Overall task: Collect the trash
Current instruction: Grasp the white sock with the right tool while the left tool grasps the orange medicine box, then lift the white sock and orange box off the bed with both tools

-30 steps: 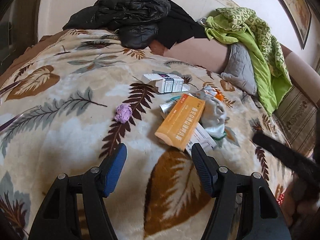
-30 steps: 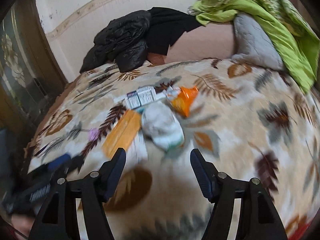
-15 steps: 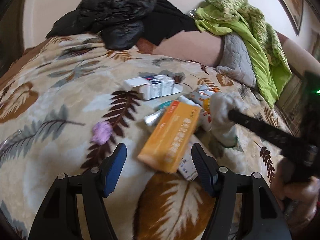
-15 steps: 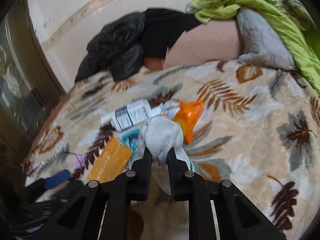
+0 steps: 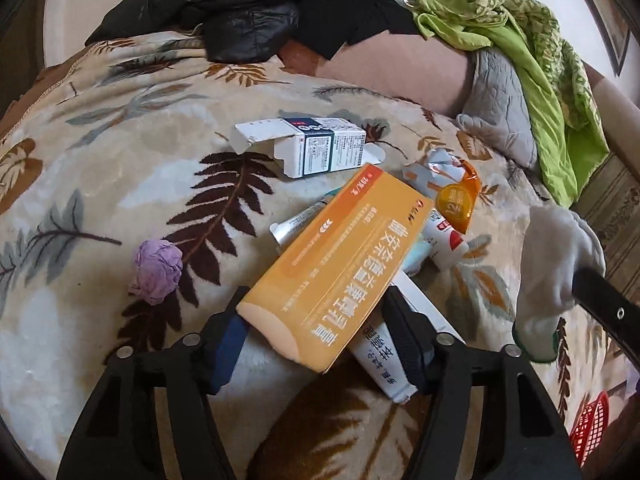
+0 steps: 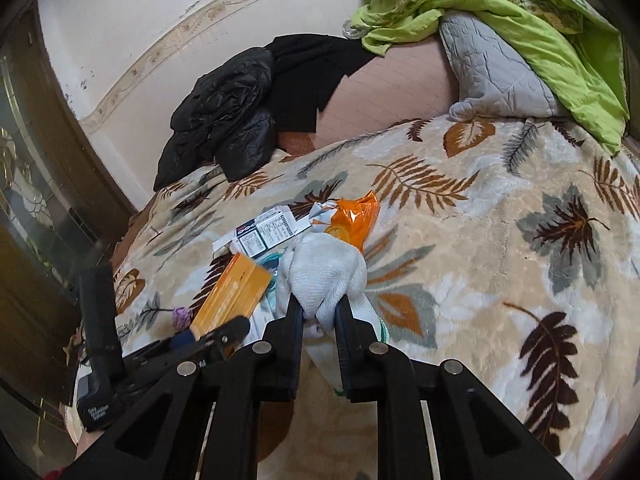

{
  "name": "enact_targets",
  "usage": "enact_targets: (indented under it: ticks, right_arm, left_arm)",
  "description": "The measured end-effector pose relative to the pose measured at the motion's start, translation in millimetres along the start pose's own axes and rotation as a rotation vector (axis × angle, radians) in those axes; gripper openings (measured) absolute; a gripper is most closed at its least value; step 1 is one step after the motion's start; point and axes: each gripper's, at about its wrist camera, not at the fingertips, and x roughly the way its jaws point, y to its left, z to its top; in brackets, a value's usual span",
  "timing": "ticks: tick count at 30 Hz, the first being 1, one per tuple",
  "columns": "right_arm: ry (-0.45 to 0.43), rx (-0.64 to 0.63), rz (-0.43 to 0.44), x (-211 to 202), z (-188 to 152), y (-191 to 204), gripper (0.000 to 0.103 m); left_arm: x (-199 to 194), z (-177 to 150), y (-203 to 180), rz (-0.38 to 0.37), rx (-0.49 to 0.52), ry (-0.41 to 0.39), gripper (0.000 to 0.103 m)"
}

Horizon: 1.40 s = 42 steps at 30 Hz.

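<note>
Trash lies on a leaf-patterned blanket (image 5: 120, 160). An orange medicine box (image 5: 340, 276) lies with its near end between the fingers of my left gripper (image 5: 320, 328), which is open around it. My right gripper (image 6: 320, 308) is shut on a white knitted glove (image 6: 324, 272), lifted off the blanket; the glove also shows in the left wrist view (image 5: 556, 264). Around the box lie a white and blue carton (image 5: 308, 148), an orange wrapper (image 5: 456, 200), a crumpled purple paper (image 5: 156, 268), a squeezed tube (image 5: 300, 220) and a white tube (image 5: 384, 360).
Black jackets (image 5: 248, 12) are piled at the head of the bed. A green quilt (image 5: 540, 60) and a grey pillow (image 5: 496, 100) lie at the right. A red basket (image 5: 588, 428) stands beyond the bed's right edge.
My left gripper has moved forward so its fingers flank the orange box. My right gripper shut on the white glove and has pulled it back and up, away from the pile.
</note>
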Motion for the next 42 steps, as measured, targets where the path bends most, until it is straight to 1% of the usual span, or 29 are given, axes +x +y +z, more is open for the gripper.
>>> enact_targets:
  ticks: [2,4,7,14,19,24,27,29,32,36,42]
  right_arm:
    - [-0.007,-0.008,0.0,-6.7,-3.8,1.7,0.016]
    - [-0.02,-0.023,-0.003,-15.3,-8.5,3.8,0.016]
    - [-0.036,-0.024,0.003,-31.0,-16.8,3.9,0.016]
    - [-0.057,-0.033,0.026,-64.3,-39.4,9.8,0.016]
    - [-0.049,-0.047,0.034,-80.9,-57.5,14.4,0.016]
    - [-0.034,-0.084,0.009,-86.6,-69.8,17.9,0.016]
    - [-0.034,-0.106,-0.016,-85.7,-72.0,20.0,0.016]
    - [-0.036,-0.113,-0.026,-84.4,-72.1,21.4,0.016]
    - [-0.03,-0.132,-0.047,-81.1,-72.3,23.0,0.016]
    - [-0.03,-0.156,-0.082,-77.4,-71.4,24.2,0.016]
    - [-0.018,-0.16,-0.1,-72.6,-70.6,22.8,0.016]
  left_arm:
    - [-6.7,-2.5,-4.0,-0.006,0.018,-0.016,0.054]
    - [-16.2,-6.1,-8.2,-0.001,0.045,-0.036,0.053]
    - [-35.7,-13.0,-10.6,0.002,0.068,-0.073,0.053]
    - [-91.7,-34.5,-5.4,0.0,0.029,-0.167,0.053]
    - [-128.3,-61.4,-14.9,0.028,0.069,-0.203,0.053]
    - [-156.7,-89.5,-27.3,0.042,0.1,-0.228,0.053]
    - [-158.6,-101.7,-32.8,0.047,0.113,-0.23,0.053]
    - [-155.4,-101.1,-33.8,0.041,0.112,-0.225,0.053]
    - [-149.4,-102.2,-35.3,0.06,0.126,-0.225,0.053]
    - [-142.2,-100.3,-36.2,0.053,0.124,-0.212,0.053]
    - [-139.8,-98.3,-38.9,0.055,0.134,-0.215,0.053]
